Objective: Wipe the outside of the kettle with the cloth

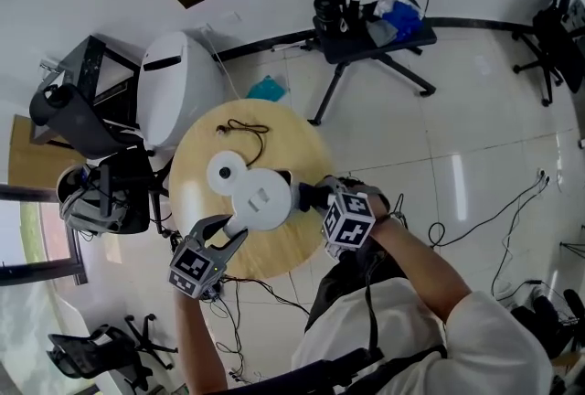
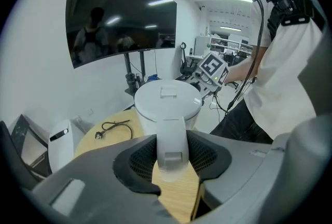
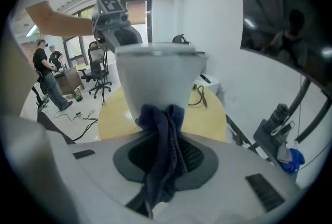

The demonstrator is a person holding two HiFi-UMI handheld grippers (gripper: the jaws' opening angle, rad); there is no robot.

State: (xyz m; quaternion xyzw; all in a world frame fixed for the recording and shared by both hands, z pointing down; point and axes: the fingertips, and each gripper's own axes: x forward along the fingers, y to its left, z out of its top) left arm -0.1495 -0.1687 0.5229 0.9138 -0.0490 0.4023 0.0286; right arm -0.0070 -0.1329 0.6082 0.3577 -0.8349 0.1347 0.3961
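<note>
cloth in r claw at kettle, l claw grips handle.

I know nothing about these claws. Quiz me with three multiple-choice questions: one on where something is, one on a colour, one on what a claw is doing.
1. Where is the crumpled fabric cloth? A: in the right claw, against the white plastic kettle. B: on a shelf. C: inside a bucket.
2. What colour is the cloth? A: red. B: dark blue. C: yellow.
3. The left claw is: A: open and empty. B: gripping a spoon. C: shut on the kettle's handle.
Answers: 1 A, the right gripper view shows it bunched there, touching the kettle. 2 B, it looks dark blue. 3 C, the claw presses the handle from both sides.
</note>
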